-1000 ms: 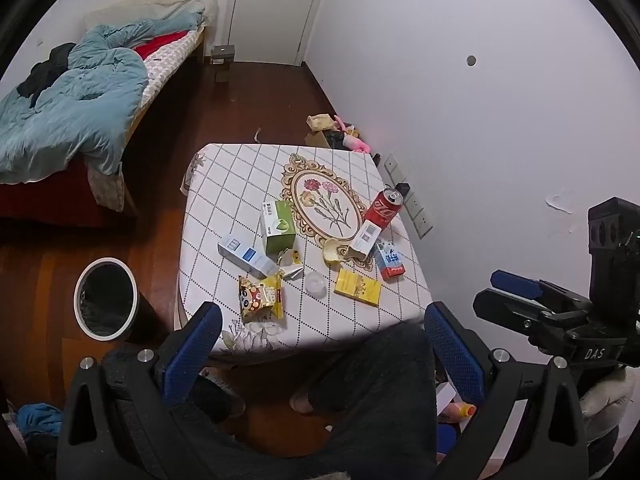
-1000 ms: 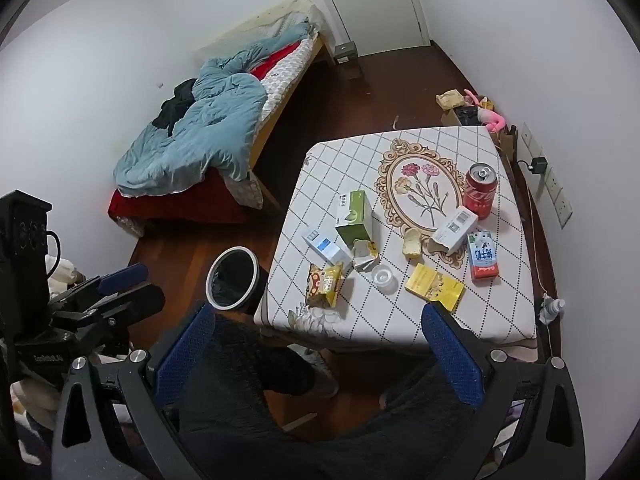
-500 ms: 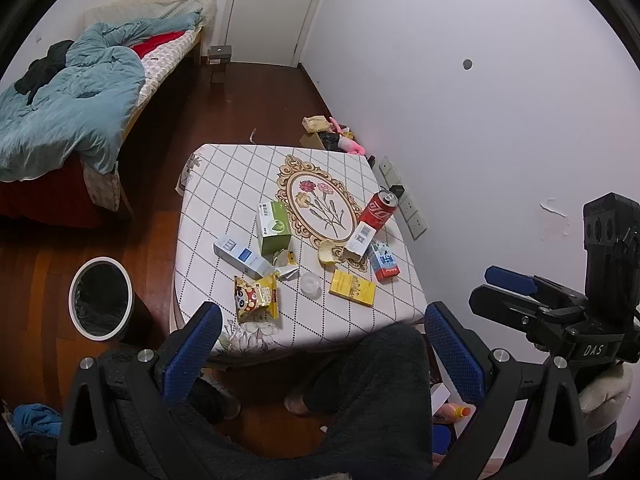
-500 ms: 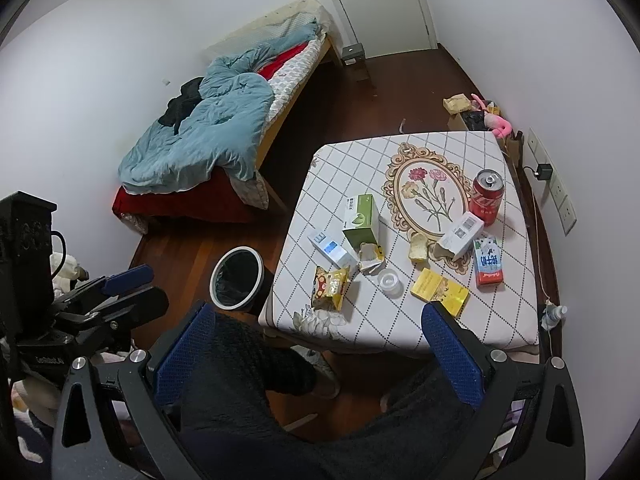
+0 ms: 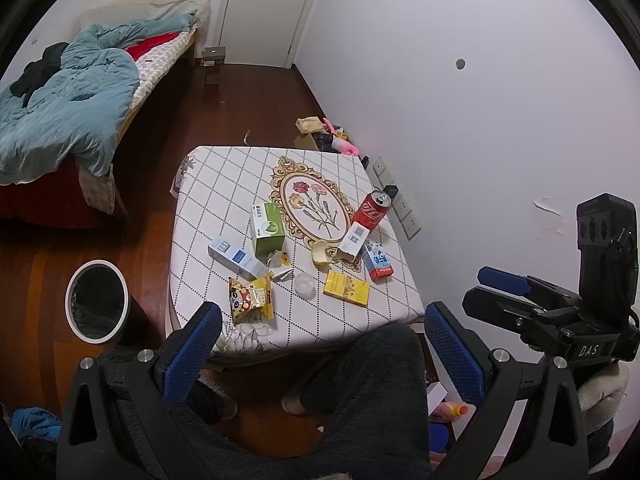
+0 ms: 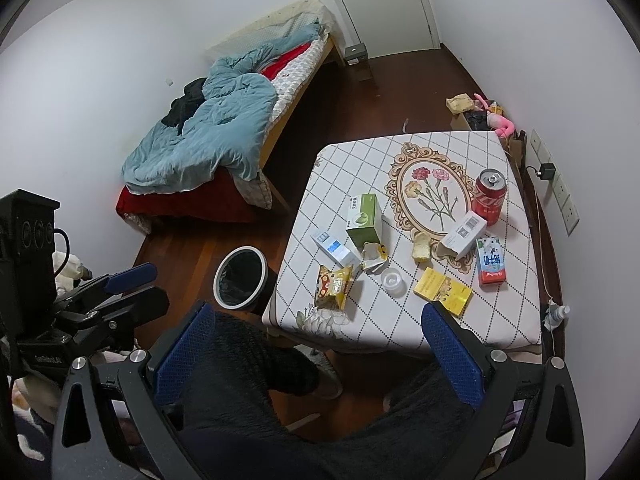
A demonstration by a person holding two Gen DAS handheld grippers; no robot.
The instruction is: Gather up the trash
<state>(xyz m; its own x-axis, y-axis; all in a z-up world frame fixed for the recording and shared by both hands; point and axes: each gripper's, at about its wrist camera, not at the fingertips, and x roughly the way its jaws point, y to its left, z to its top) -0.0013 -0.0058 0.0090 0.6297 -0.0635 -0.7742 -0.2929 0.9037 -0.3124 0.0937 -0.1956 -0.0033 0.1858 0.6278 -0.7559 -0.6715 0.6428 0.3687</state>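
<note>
You hold both grippers, left gripper (image 5: 320, 354) and right gripper (image 6: 316, 354), jaws released and empty, above the littered counter (image 5: 384, 300). Reaching carelessly could topple the upright cola can (image 5: 371, 210), or send wrappers wide of the bin (image 5: 97, 300).

Black tool (image 5: 320, 340), blue pads (image 5: 454, 350)

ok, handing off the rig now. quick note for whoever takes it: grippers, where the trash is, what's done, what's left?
Left gripper: open, empty, held back from the table.
Right gripper: open, empty, also short of the table.
Trash all on the table: can, green box, blue-white box, snack bag, yellow pack, milk carton, white box, wrappers, small clear cup.
Bin stands on the floor at the table's left, liner in; contents hard to see.
Done: nothing picked.
Left: everything into the bin.
</note>
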